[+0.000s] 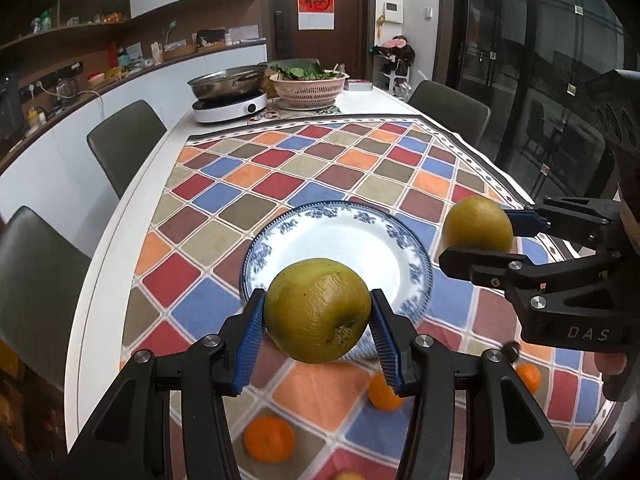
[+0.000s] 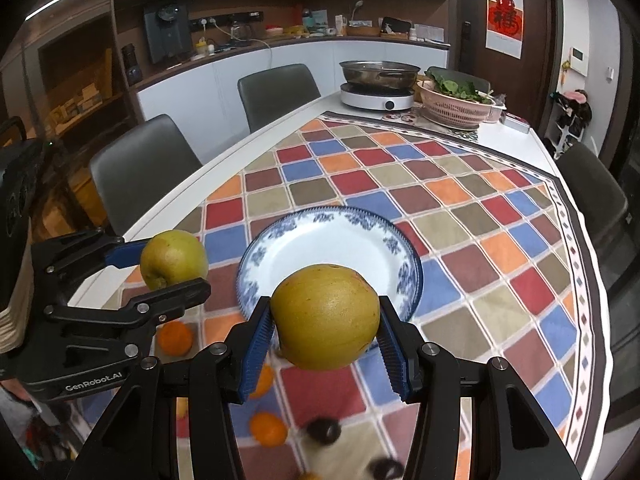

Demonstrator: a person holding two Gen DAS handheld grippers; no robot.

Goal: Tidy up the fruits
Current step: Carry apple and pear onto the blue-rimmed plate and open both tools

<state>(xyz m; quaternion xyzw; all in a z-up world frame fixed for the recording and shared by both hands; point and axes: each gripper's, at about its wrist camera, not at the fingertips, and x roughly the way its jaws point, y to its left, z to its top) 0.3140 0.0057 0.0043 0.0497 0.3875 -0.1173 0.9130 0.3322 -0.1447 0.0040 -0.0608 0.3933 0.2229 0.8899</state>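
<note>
My left gripper (image 1: 318, 310) is shut on a yellow-green pear (image 1: 318, 310) and holds it above the near rim of a white plate with blue pattern (image 1: 332, 240). My right gripper (image 2: 326, 316) is shut on a second yellow-green pear (image 2: 326, 316), also above the plate's near rim (image 2: 332, 240). Each gripper shows in the other view: the right one with its pear (image 1: 478, 228) to the right of the plate, the left one with its pear (image 2: 174, 258) to the left of it. The plate holds nothing.
Several oranges (image 1: 269, 439) (image 2: 174, 338) lie on the checkered tablecloth (image 1: 320, 168) below the grippers, with dark round fruits (image 2: 324, 431) beside them. At the far end stand an induction cooker with a pan (image 1: 230, 100) and a pink basket of greens (image 1: 308, 84). Chairs (image 1: 124, 140) line the table.
</note>
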